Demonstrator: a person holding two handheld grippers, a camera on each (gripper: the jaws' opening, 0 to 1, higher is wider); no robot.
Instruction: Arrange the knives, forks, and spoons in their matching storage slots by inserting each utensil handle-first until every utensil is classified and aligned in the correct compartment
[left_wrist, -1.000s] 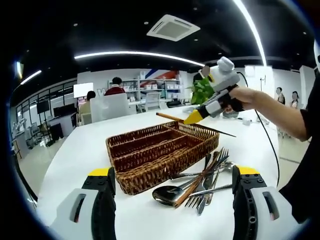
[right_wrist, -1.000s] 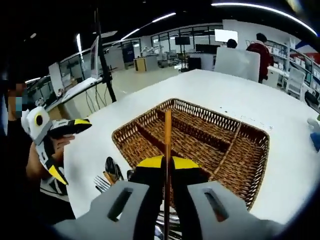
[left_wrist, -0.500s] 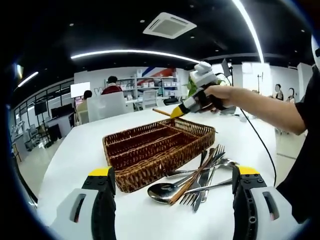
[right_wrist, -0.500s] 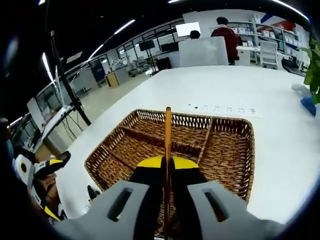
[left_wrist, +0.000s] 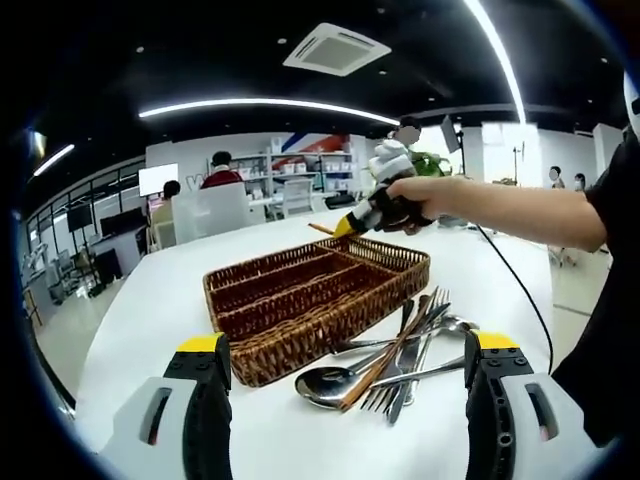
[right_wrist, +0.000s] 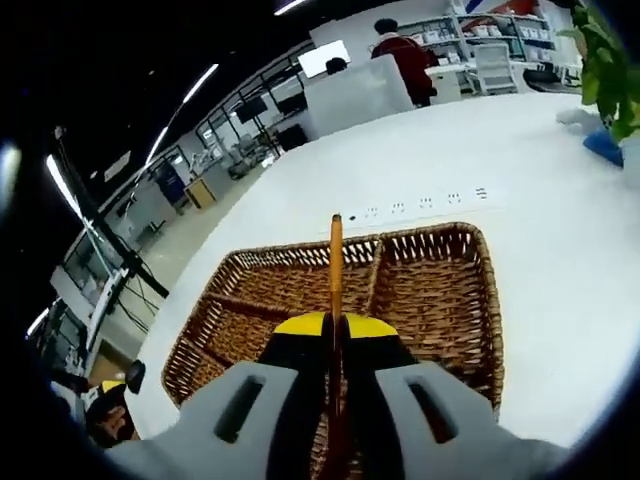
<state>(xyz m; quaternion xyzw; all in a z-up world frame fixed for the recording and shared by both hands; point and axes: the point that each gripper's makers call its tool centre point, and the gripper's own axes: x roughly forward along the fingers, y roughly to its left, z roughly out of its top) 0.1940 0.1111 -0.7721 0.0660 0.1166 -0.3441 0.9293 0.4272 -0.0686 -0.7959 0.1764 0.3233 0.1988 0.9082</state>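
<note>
My right gripper (right_wrist: 335, 325) pinched a wooden-handled utensil (right_wrist: 336, 262) above the wicker tray (right_wrist: 460, 300), over its far end. Left gripper (left_wrist: 345, 350) stood spread, near the utensil pile (left_wrist: 395, 355) on the white table (left_wrist: 150, 300).

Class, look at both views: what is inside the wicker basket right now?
The basket shows bare woven compartments with no utensil in them. The right gripper holds a wooden handle above it. That gripper hides the basket's near part in its own view. The utensils lie on the table beside it.
</note>
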